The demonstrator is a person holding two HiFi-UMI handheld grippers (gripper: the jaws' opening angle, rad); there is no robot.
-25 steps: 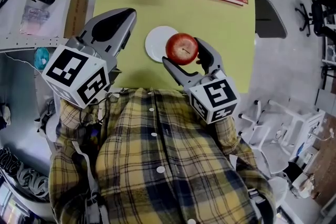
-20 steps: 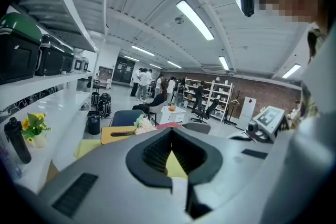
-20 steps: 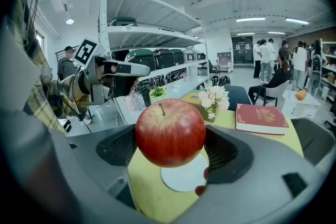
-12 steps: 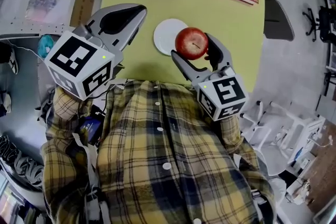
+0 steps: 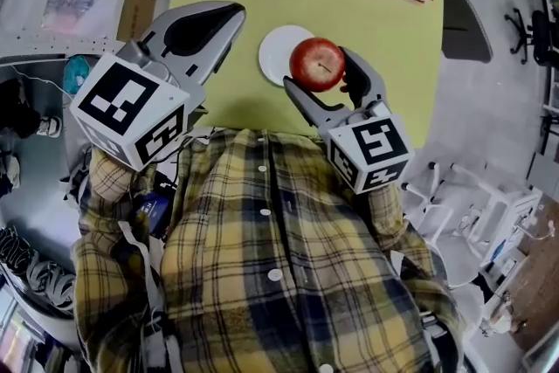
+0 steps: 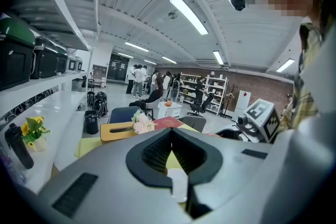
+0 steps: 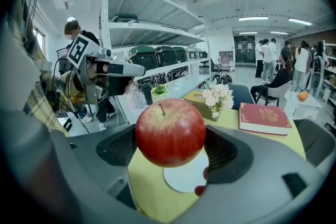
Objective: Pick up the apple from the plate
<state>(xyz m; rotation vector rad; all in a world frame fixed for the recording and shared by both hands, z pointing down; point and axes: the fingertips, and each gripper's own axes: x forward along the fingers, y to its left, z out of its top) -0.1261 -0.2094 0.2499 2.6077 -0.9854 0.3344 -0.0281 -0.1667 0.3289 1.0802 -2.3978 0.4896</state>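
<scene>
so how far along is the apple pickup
Essentially done. The apple is off the plate, which sits bare on the green table. In hand: the right gripper has its jaws clamped on the apple's sides and holds it up in the air. The left gripper is shut, empty and off to the side. Nothing visibly remains beyond keeping that grip.

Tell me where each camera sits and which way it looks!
Head view: on the person's head, looking steeply down at the table, plate, left gripper, right gripper and plaid shirt.
Left gripper view: on the left gripper, looking along its shut jaws across the table; shirt at right.
Right gripper view: on the right gripper, looking along jaws clamping the apple.
Shared: both gripper views show plate, flowers, red book.
</scene>
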